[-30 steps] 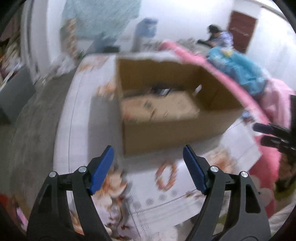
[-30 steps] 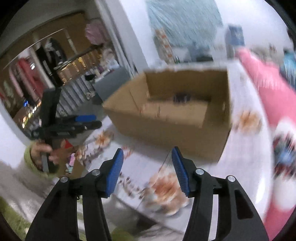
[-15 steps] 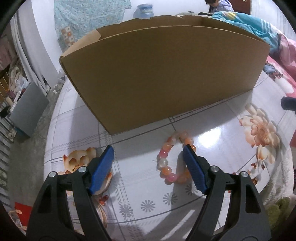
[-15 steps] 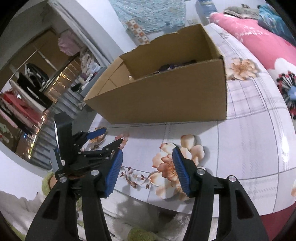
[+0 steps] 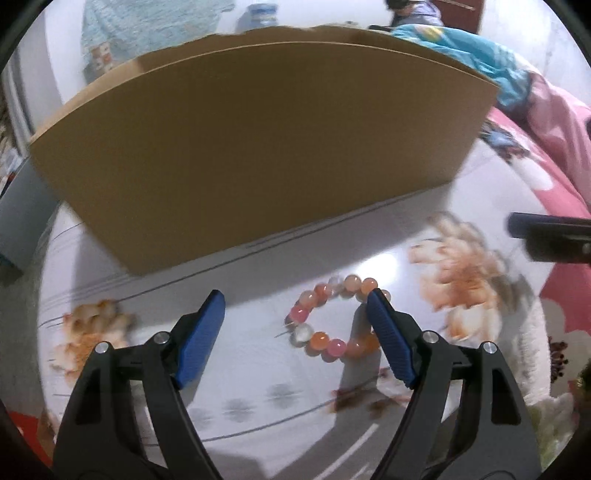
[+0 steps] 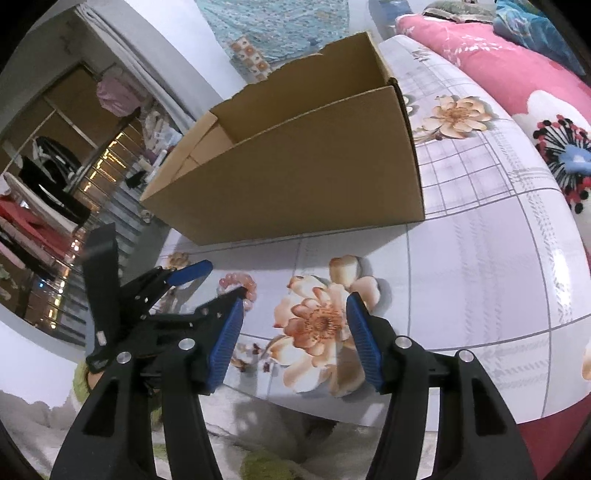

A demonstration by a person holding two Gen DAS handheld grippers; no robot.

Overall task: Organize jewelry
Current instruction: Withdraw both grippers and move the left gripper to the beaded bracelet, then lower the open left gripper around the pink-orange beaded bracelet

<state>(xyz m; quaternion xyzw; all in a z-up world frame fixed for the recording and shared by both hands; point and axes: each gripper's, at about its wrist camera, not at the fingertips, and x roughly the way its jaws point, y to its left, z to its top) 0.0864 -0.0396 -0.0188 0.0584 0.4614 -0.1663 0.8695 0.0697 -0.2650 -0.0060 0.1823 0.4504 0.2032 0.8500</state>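
Note:
A bracelet (image 5: 325,325) of pink and orange beads lies on the flowered tablecloth (image 5: 258,387), just in front of a brown cardboard box (image 5: 258,147). My left gripper (image 5: 294,295) hangs open low over it. The bead ring sits between the blue pads, and the right pad (image 5: 391,339) covers its right side. The right wrist view shows the bracelet (image 6: 240,282) beside the left gripper (image 6: 221,282). My right gripper (image 6: 294,301) is to the right of it over a printed flower. Its jaws are opening with nothing between them. The box (image 6: 295,166) is open-topped.
Pink flowered bedding (image 6: 498,66) and a blue quilt (image 5: 480,55) lie to the right of the table (image 6: 480,258). A clothes rack and shelves (image 6: 55,184) stand at far left. A person (image 5: 410,7) sits far behind the box. The table's near edge runs under my right gripper.
Both grippers have sunk toward the table. The left one closed in on the bracelet, and the box wall now fills its upper view. The right jaws have spread a little.

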